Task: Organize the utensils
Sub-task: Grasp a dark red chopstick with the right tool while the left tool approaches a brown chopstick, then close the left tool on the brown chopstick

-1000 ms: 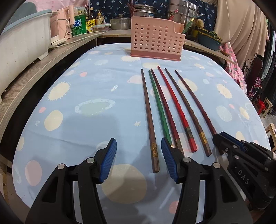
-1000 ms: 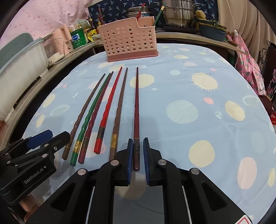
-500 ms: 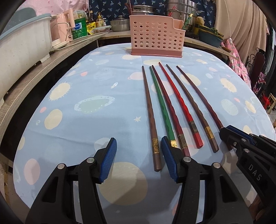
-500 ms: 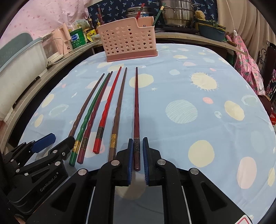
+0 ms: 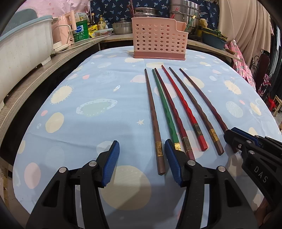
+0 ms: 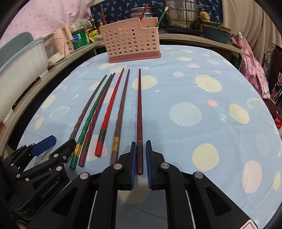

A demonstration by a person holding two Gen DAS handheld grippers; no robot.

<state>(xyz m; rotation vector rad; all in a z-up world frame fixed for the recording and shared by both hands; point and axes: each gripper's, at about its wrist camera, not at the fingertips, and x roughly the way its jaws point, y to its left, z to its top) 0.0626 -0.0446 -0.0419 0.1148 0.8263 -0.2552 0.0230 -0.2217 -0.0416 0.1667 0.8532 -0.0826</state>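
Observation:
Several long chopsticks lie side by side on the blue patterned tablecloth (image 5: 88,109), tips toward a pink perforated basket (image 5: 158,40) at the far end. My right gripper (image 6: 140,146) is shut on the thick end of the rightmost dark maroon chopstick (image 6: 139,109), which rests on the cloth. My left gripper (image 5: 141,146) stands open low over the cloth. The end of the leftmost brown chopstick (image 5: 153,114) lies between its fingers, close to the right pad and untouched. Green (image 5: 165,109), maroon, red (image 5: 185,109) and gold-banded brown chopsticks lie in between. The basket (image 6: 130,40) holds a red and a green chopstick upright.
A wooden counter (image 5: 35,81) runs along the table's left side with a white tub (image 5: 23,51), a pink kettle and bottles. Steel pots (image 6: 181,15) stand behind the basket. Flowered cloth (image 6: 252,67) hangs at the right. Bare cloth spreads right of the chopsticks.
My left gripper has edged slightly toward the chopsticks, still open. My right gripper has stayed put, shut on the dark maroon chopstick.

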